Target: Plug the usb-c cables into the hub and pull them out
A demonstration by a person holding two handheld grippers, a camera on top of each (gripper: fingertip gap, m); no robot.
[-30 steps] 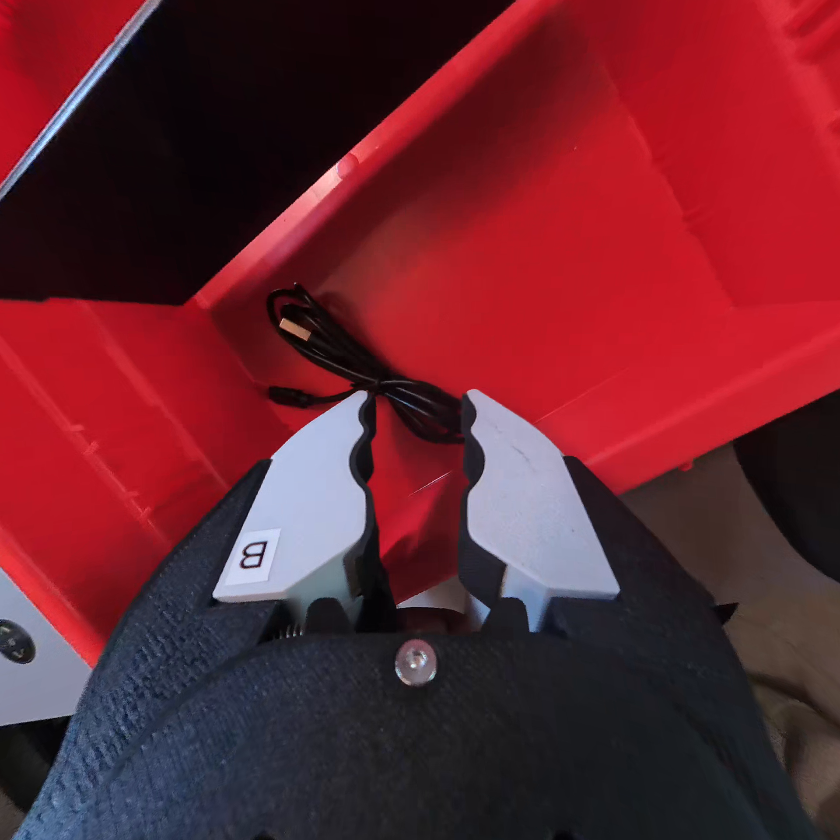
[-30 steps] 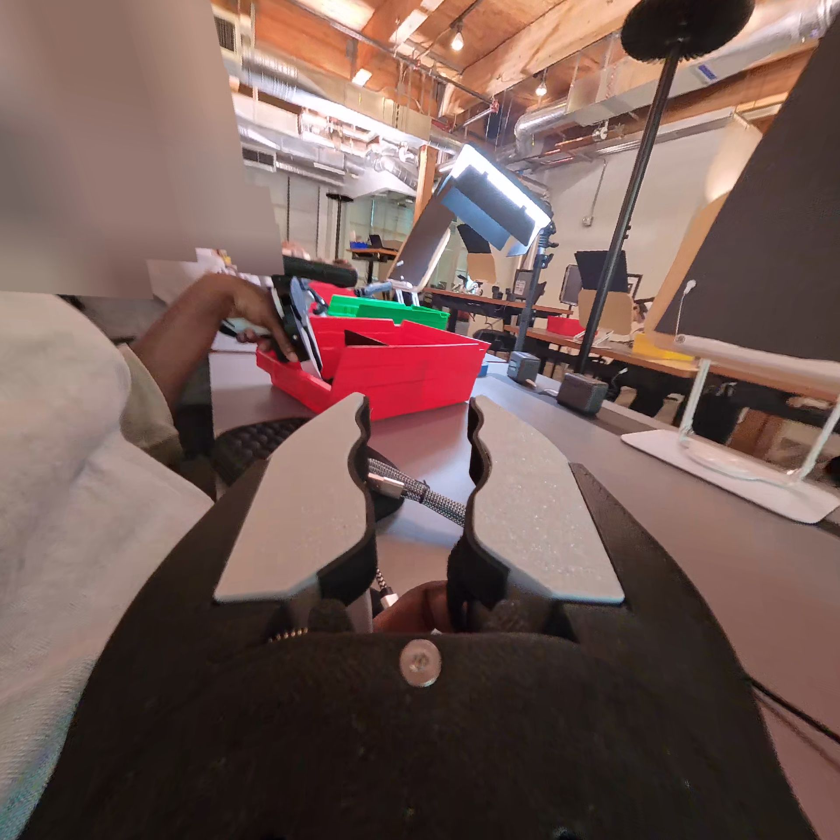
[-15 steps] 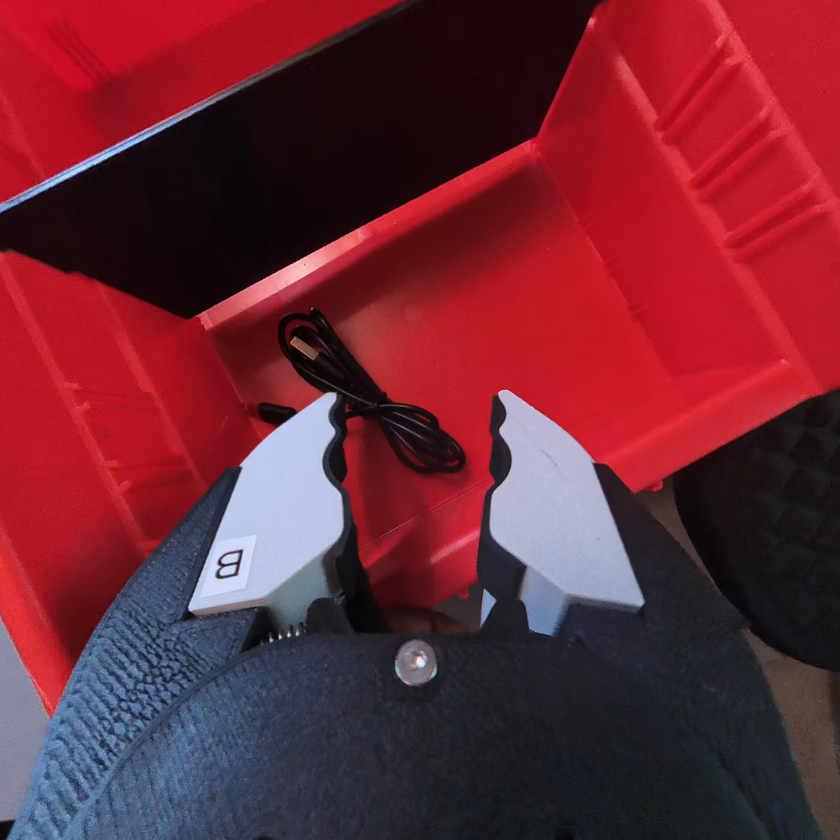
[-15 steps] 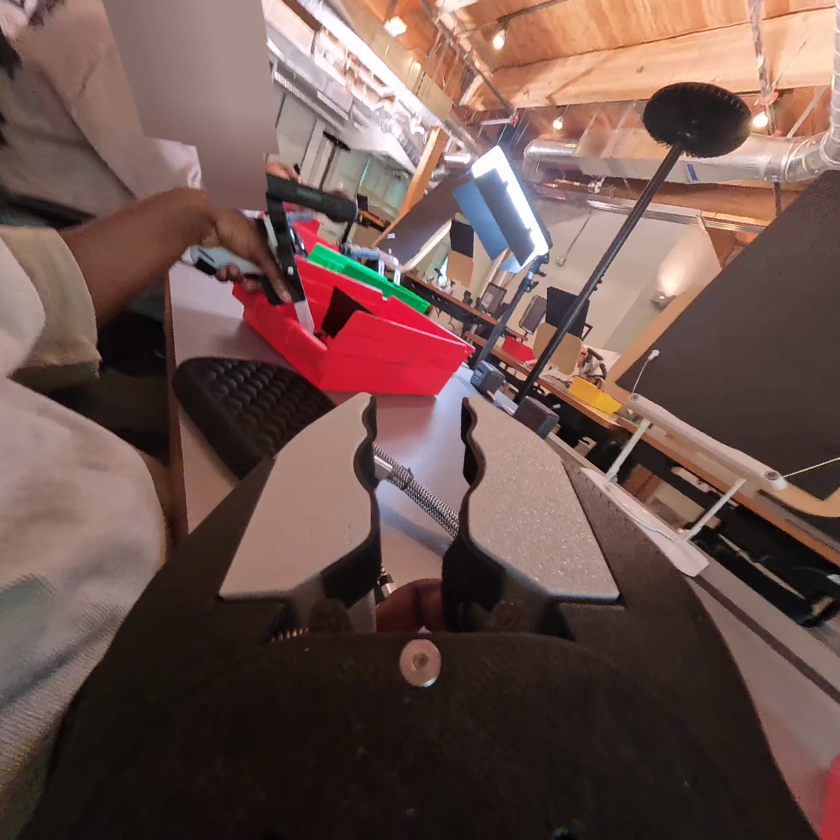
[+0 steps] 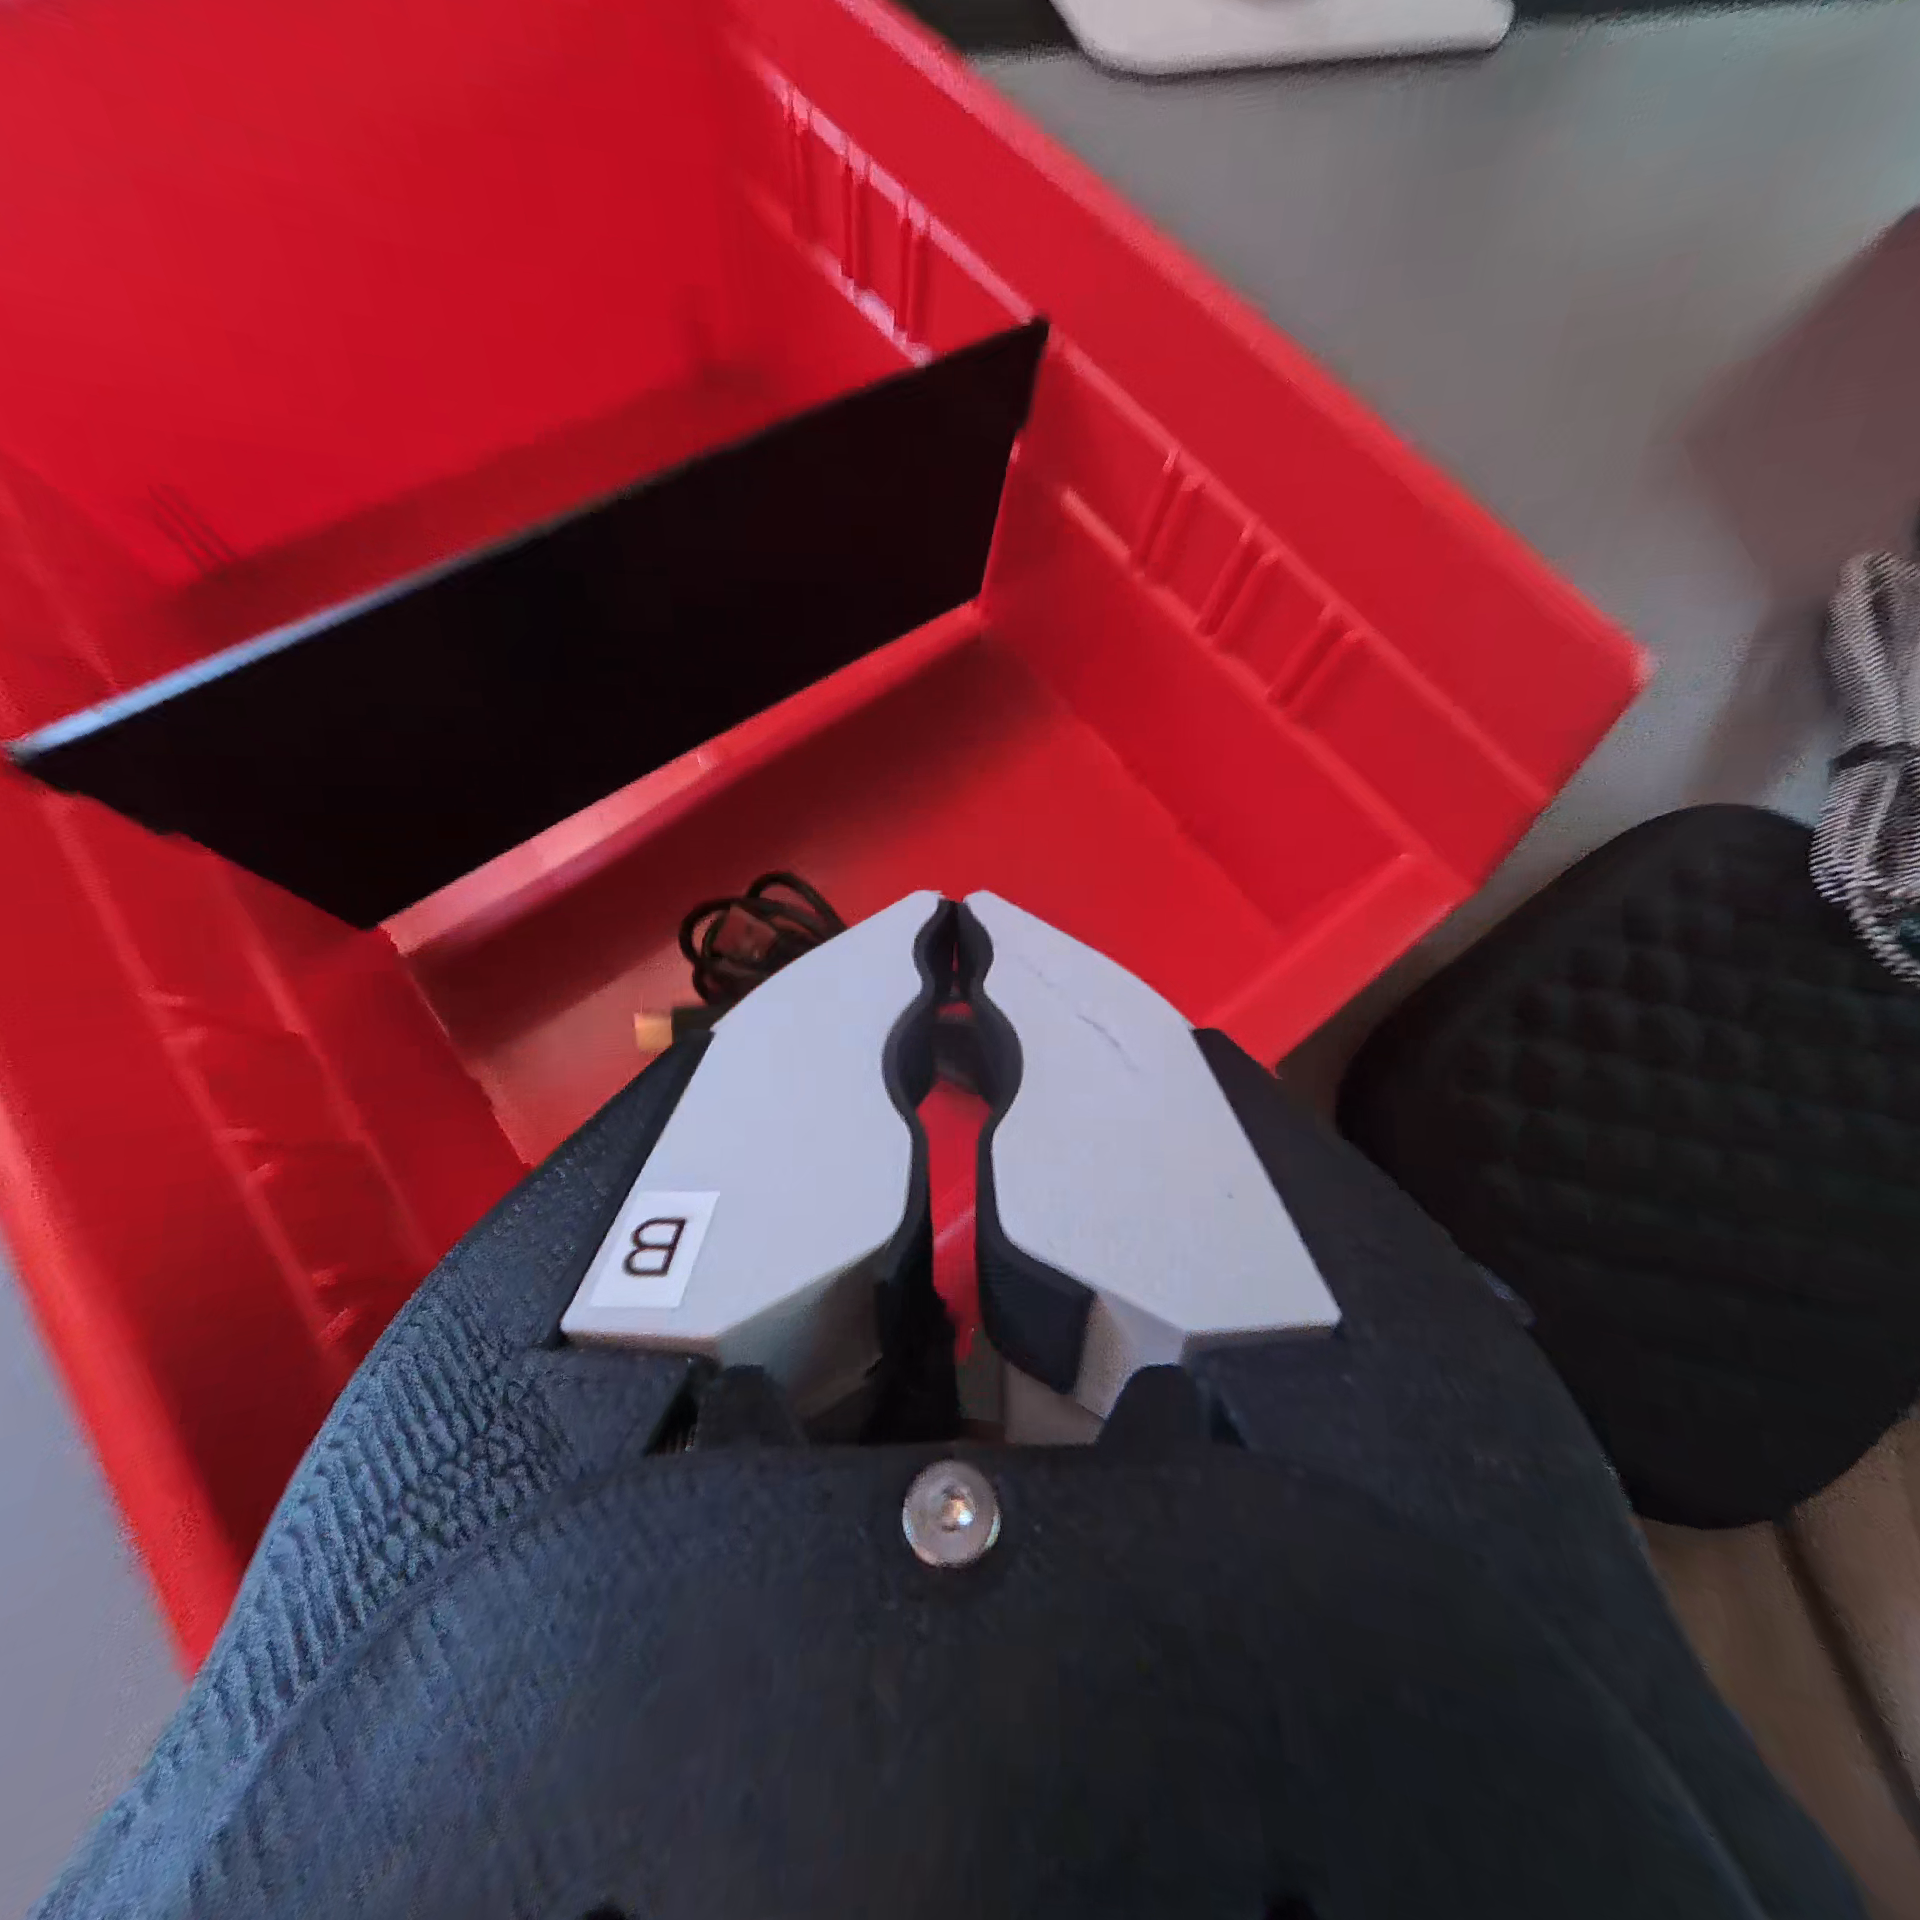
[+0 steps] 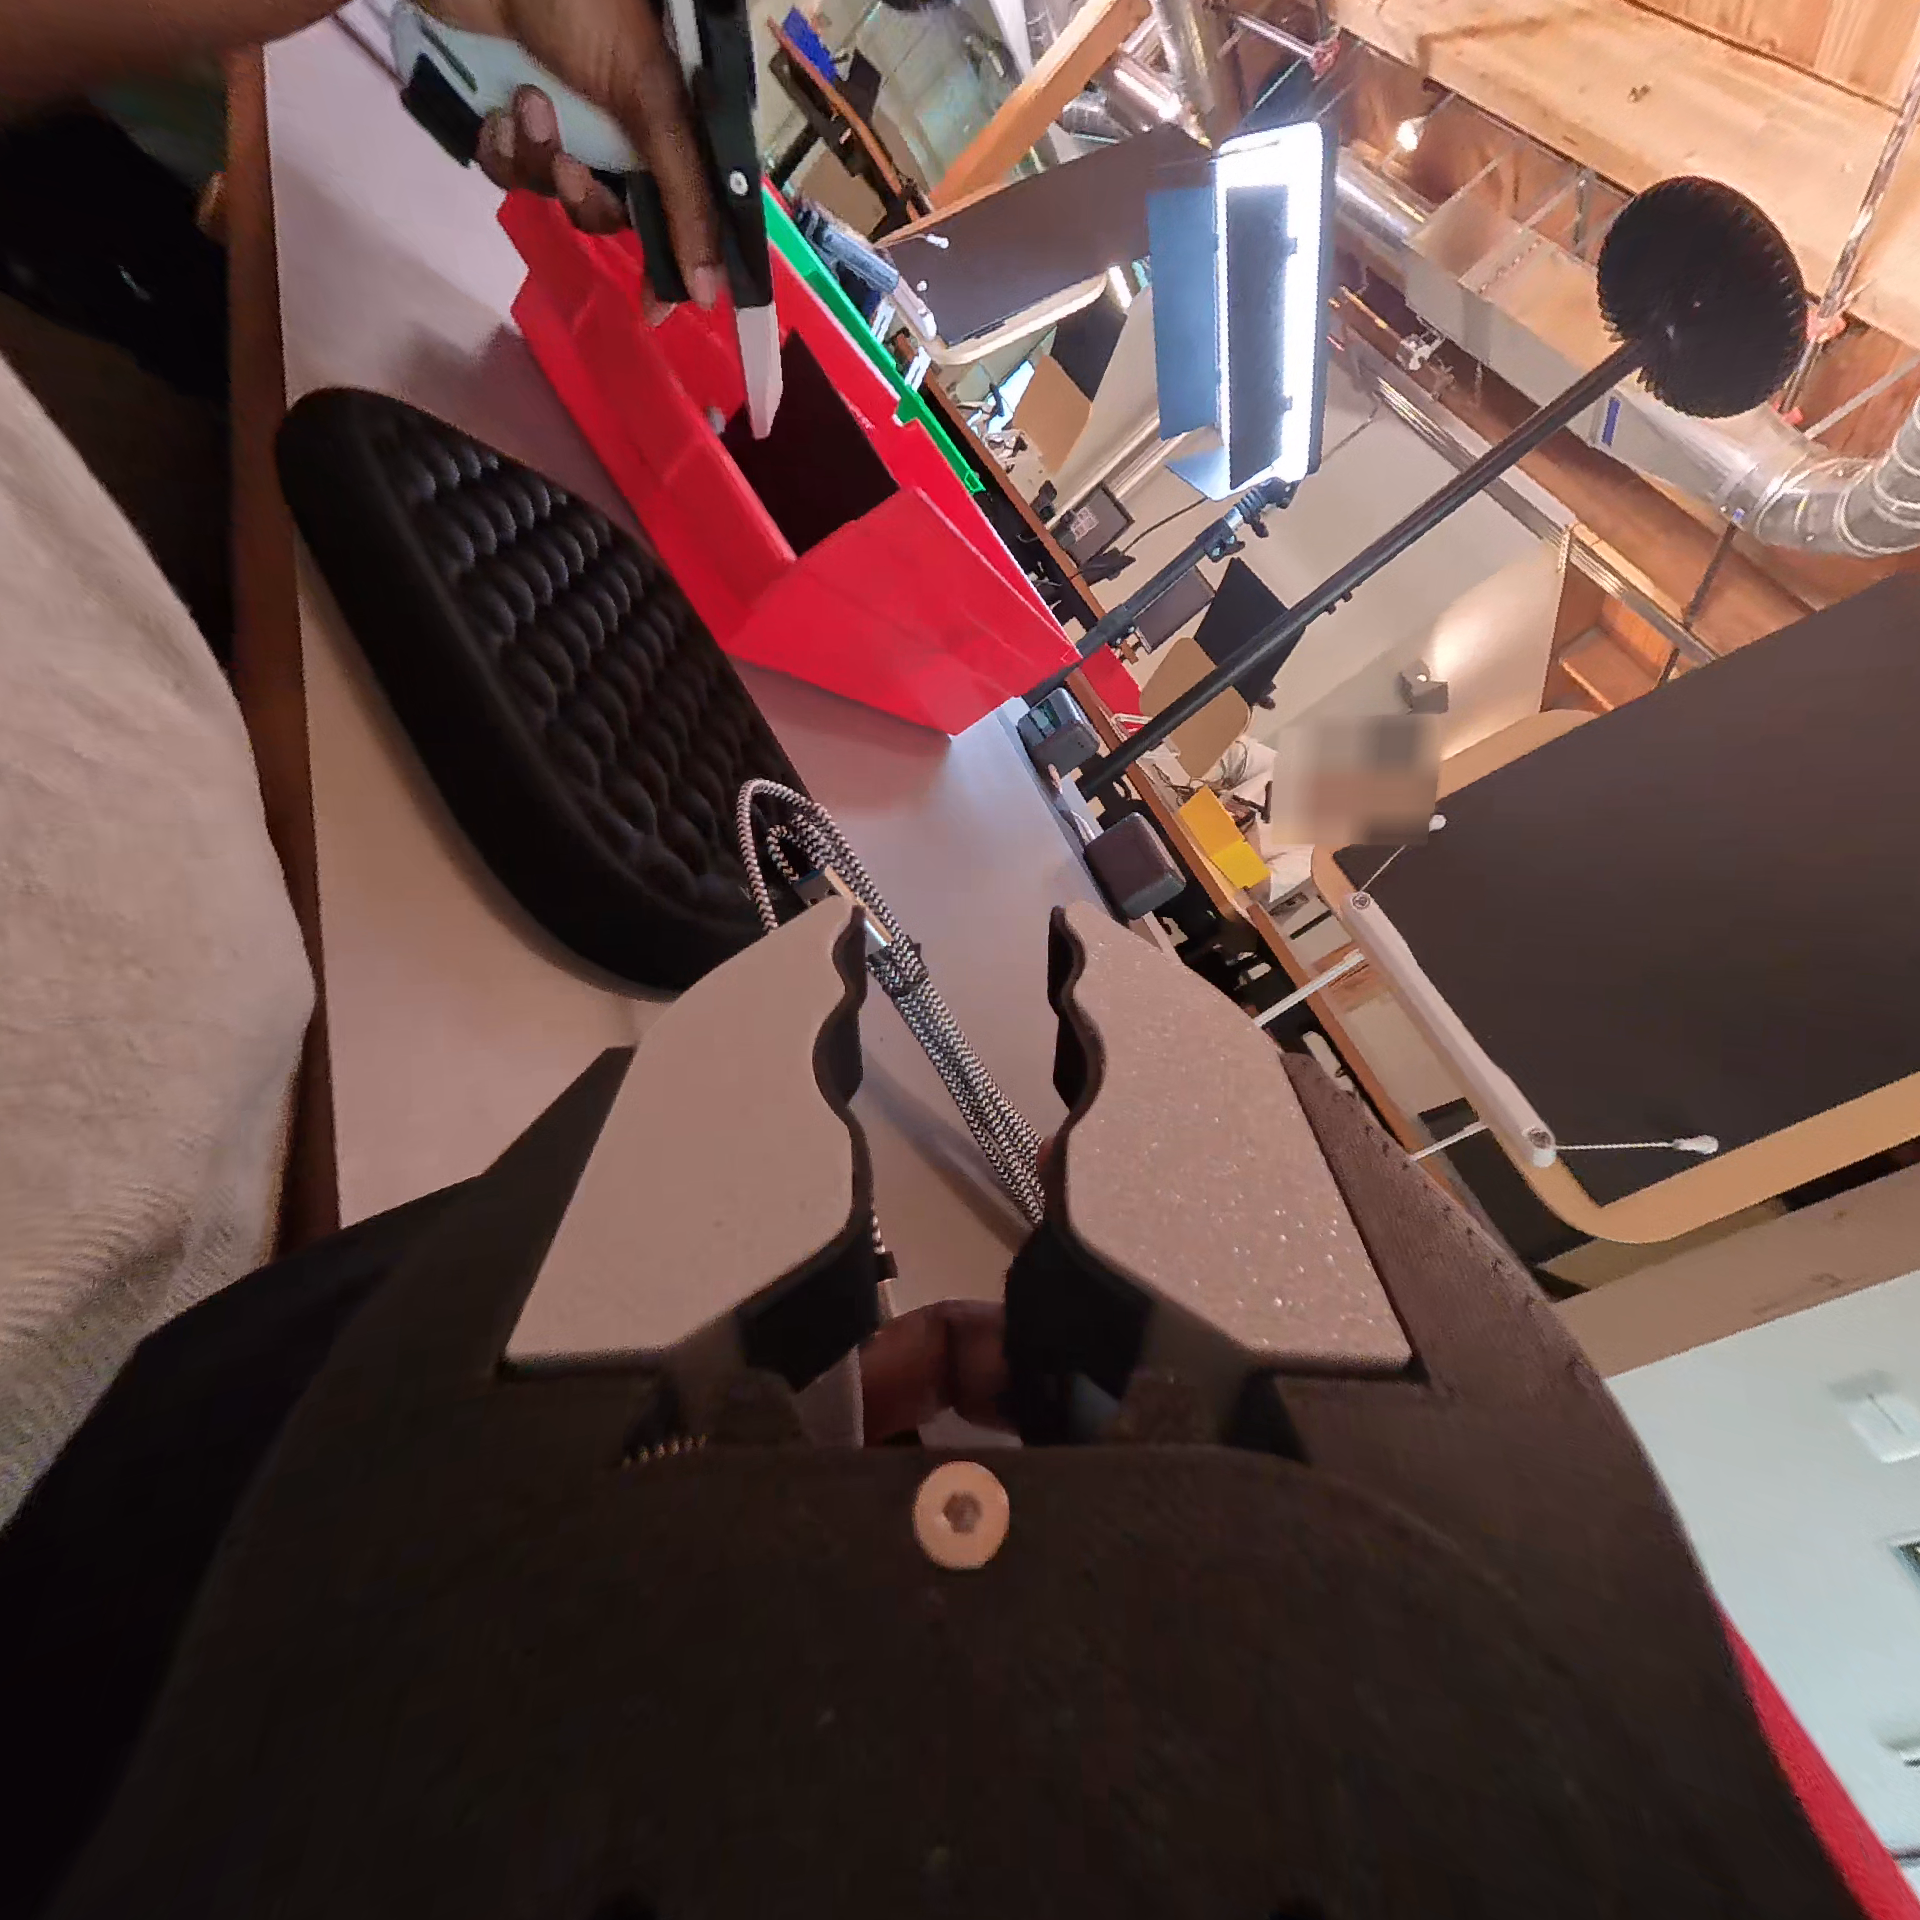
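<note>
Left wrist view shows the left gripper (image 5: 954, 914) pinched closed over the thin black cable (image 5: 750, 932) in the red bin (image 5: 1299, 790), whether gripping it I cannot tell; the right gripper (image 6: 954, 961) gapes empty above the braided cable (image 6: 940, 1023); a shallow pinch could let the bundle slip or snag the bin wall.

Counted two grippers, the left gripper (image 5: 954, 909) and the right gripper (image 6: 951, 925), with two grey fingers (image 5: 800, 1122) apiece, four in all. Found one red bin (image 5: 1351, 582) on the desk (image 5: 1403, 260), split by one black divider (image 5: 520, 665) into two compartments. Noted one green bin (image 6: 831, 270) just behind the red one. Tallied two cables: one thin black cable (image 5: 748, 935) coiled in the near compartment, and one braided cable (image 6: 935, 1018) on the desk. Saw one black textured pad (image 6: 540, 675), one lit light panel (image 6: 1257, 301) and one hand (image 6: 603, 114).
</note>
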